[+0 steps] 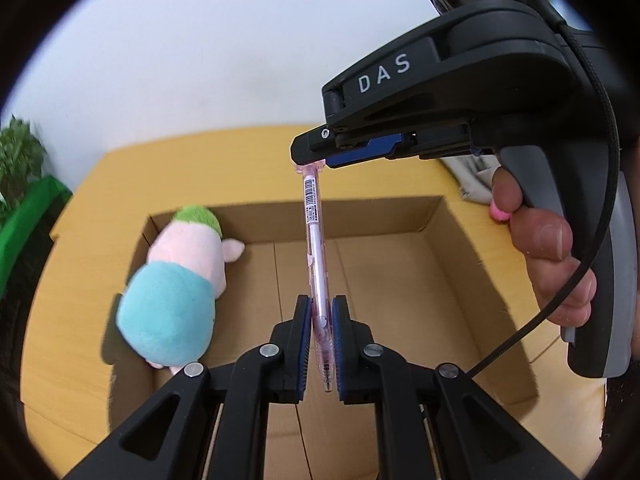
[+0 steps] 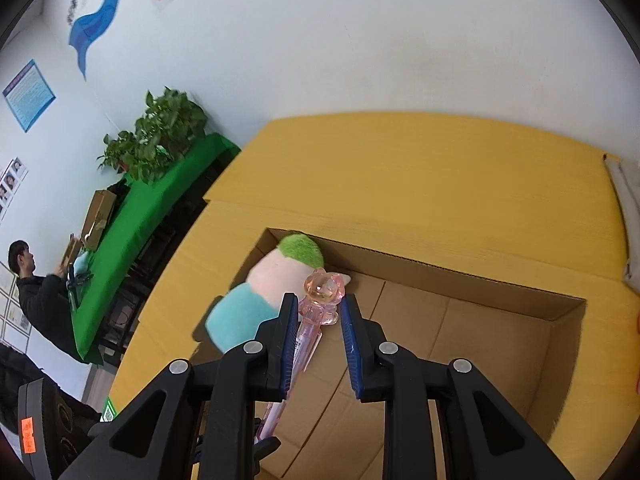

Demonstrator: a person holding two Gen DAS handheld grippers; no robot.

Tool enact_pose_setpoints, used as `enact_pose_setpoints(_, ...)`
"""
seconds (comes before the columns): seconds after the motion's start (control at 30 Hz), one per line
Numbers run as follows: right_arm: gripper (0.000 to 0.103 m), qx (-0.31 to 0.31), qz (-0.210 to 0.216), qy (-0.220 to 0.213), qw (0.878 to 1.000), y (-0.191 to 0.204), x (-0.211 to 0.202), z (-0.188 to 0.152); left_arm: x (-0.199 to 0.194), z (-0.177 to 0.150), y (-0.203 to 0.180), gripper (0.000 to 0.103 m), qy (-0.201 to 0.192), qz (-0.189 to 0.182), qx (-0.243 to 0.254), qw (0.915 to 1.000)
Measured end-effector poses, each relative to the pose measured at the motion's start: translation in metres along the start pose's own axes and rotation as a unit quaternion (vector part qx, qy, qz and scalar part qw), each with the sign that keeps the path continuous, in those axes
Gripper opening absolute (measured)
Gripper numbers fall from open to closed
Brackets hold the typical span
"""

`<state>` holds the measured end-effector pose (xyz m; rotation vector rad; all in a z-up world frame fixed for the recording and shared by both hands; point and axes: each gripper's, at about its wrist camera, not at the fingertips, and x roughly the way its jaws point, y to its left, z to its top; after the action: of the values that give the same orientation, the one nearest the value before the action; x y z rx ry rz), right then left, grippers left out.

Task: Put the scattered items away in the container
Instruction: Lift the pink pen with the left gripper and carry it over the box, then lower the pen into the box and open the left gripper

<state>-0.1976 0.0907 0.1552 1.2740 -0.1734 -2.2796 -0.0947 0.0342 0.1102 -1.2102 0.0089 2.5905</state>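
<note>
Left gripper (image 1: 321,312) clamped on the pink pen (image 1: 316,248) near its tip; right gripper (image 2: 320,312) pinches the charm end. Pen hangs over the cardboard box (image 1: 472,232), plush toy (image 1: 180,280) already inside. Advice: lower first, release both ends together, clear of the toy.

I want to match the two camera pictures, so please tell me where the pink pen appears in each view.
Left wrist view: the pink pen stands near the centre, running up from the left gripper to the right gripper's tip.
Right wrist view: low in the middle, its ornament top between the right gripper fingers.
Shared landmark: the plush toy in the cardboard box.
</note>
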Motion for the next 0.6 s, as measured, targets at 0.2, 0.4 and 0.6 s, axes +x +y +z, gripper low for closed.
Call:
enact_pose_setpoints(0.2, 0.023, 0.031, 0.005, 0.06, 0.998, -0.04, 0.081, 0.002, 0.056, -0.003, 0.014, 0.009, 0.068, -0.001, -0.029, 0.9973)
enact_pose_setpoints(0.4, 0.001, 0.054, -0.01, 0.117, 0.992, -0.067, 0.144, -0.014, 0.1, -0.017, 0.015, 0.009, 0.121, -0.008, -0.044, 0.9916)
enact_pose_setpoints(0.6, 0.001, 0.073, -0.012, 0.132, 0.988, -0.082, 0.175, -0.027, 0.12, -0.032, 0.01, 0.009, 0.149, 0.007, -0.044, 0.9879)
